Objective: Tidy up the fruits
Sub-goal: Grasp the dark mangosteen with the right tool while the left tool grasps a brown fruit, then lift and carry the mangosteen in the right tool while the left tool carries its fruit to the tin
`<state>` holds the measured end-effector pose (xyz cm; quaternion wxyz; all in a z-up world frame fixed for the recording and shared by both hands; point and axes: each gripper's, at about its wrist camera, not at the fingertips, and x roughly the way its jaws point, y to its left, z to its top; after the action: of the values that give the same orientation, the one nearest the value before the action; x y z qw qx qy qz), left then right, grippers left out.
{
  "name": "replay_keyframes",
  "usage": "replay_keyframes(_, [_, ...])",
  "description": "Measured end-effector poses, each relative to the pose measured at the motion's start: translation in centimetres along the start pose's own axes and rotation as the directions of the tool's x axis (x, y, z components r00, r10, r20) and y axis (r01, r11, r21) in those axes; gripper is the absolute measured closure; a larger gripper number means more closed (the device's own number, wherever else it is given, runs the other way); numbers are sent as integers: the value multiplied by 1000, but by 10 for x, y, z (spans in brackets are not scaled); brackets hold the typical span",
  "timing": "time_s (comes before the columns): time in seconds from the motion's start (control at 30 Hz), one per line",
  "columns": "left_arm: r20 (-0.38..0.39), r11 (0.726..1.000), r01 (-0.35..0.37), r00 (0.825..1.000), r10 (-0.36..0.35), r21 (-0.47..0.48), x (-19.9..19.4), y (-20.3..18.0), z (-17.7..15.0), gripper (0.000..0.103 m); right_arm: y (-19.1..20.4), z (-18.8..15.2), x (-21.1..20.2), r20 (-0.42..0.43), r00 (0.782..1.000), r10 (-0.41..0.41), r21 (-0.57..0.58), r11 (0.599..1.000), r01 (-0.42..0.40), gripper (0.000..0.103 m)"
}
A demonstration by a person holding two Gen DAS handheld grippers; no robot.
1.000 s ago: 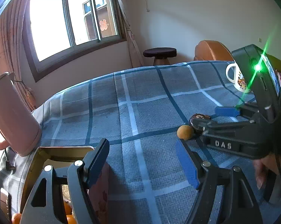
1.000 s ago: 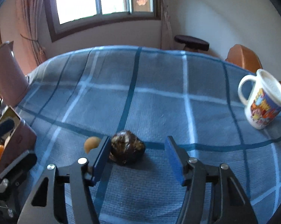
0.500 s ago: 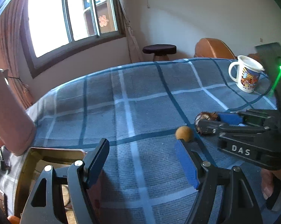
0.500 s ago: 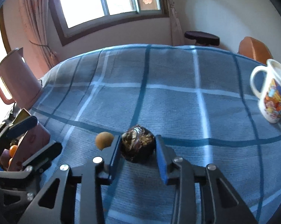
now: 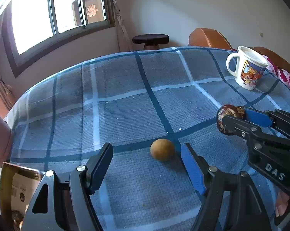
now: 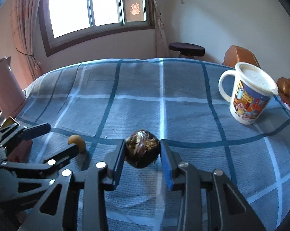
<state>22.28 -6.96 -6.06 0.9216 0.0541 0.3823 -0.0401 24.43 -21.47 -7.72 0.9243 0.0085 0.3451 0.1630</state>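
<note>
A small round tan fruit [image 5: 162, 152] lies on the blue checked tablecloth [image 5: 125, 96]. It sits between the spread fingers of my left gripper [image 5: 147, 159], nearer the right finger, and no pad touches it. My right gripper [image 6: 142, 146] is shut on a dark brown, rough-skinned fruit [image 6: 142, 151], with both blue pads pressed against its sides. In the left wrist view that dark fruit [image 5: 229, 115] shows at the right, held in the right gripper's tips. I cannot tell whether it is off the cloth. In the right wrist view the tan fruit [image 6: 76, 141] is partly hidden behind a finger of the left gripper.
A lidded white cartoon mug [image 6: 248, 100] stands at the far right of the table. A pink kettle [image 6: 2, 88] stands at the left edge. An open box [image 5: 16, 188] sits at the near left. Beyond the table are a dark stool [image 6: 186, 48] and brown chairs [image 5: 208, 37].
The right gripper's jaws have closed onto the dark fruit. My left gripper has moved right and forward, so the tan fruit now lies between its fingers.
</note>
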Motion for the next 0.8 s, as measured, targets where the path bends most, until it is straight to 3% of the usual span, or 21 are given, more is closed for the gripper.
replay_keyframes(0.33, [-70, 994, 109, 991, -111, -33, 16, 1, 0, 72, 2, -1, -3, 17, 1000, 15, -14, 1000, -15, 64])
replay_keyframes(0.5, [-43, 992, 119, 992, -121, -48, 9, 4, -2, 72, 6, -2, -10, 52, 998, 18, -33, 999, -16, 64])
replay_keyframes(0.8, [29, 996, 77, 997, -76, -37, -4, 3, -3, 72, 22, -5, -26, 131, 991, 8, -99, 995, 5, 64])
